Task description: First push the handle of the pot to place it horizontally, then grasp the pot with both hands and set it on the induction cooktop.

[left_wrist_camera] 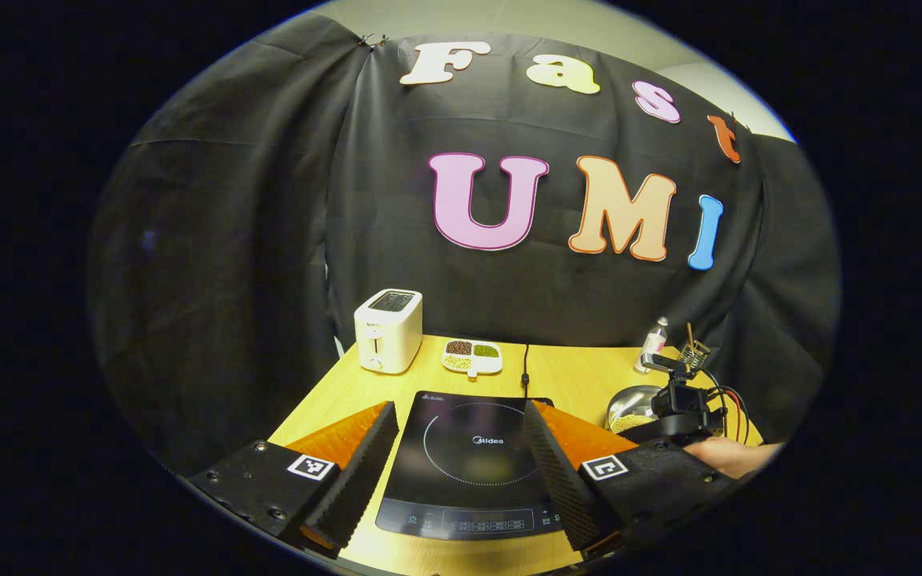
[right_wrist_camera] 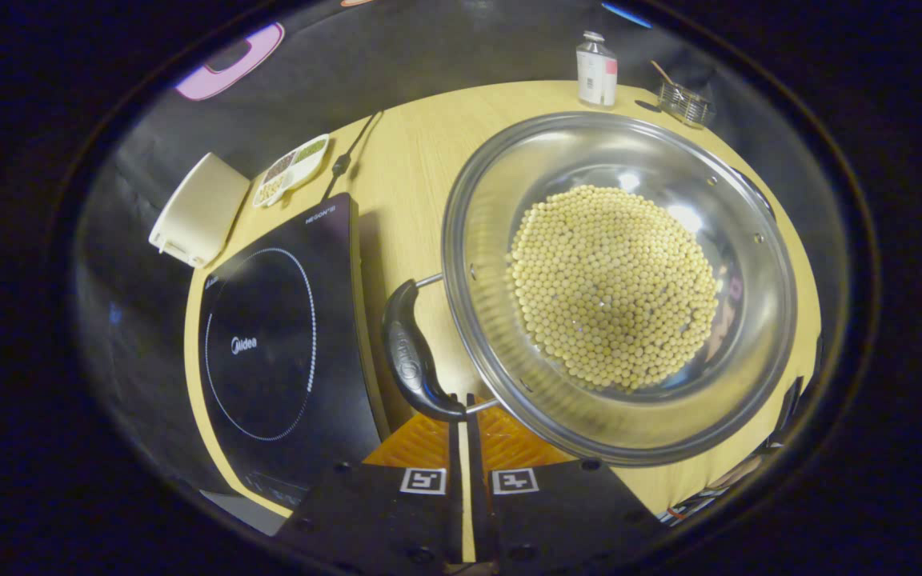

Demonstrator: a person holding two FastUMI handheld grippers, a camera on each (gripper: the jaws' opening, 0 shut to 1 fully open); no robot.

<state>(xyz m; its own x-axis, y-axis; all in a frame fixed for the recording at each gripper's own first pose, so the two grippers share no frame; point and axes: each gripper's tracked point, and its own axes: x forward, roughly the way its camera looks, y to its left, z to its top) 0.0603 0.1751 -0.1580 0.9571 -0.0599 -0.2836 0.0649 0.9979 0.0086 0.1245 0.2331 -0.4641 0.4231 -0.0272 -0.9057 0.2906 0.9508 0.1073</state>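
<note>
In the right gripper view a wide steel pot [right_wrist_camera: 501, 184] holds a heap of pale yellow beans [right_wrist_camera: 613, 288] and stands on the wooden table. Its black handle [right_wrist_camera: 409, 352] sticks out on the pot's left side, between the pot and the black induction cooktop [right_wrist_camera: 269, 344]. My right gripper [right_wrist_camera: 466, 398] is shut, its tips right at the handle's near end. In the left gripper view my left gripper [left_wrist_camera: 459, 408] hangs open above the cooktop [left_wrist_camera: 469, 472]. The pot [left_wrist_camera: 629, 408] shows at the right, partly hidden behind the other gripper [left_wrist_camera: 677, 404] and a hand [left_wrist_camera: 737, 458].
A white toaster [left_wrist_camera: 387, 330] and a divided dish of beans [left_wrist_camera: 473, 355] stand at the back of the table [left_wrist_camera: 581, 376]. A small bottle [right_wrist_camera: 595, 68] and a wire holder [right_wrist_camera: 683, 102] sit behind the pot. The cooktop's cord [left_wrist_camera: 524, 364] runs backwards.
</note>
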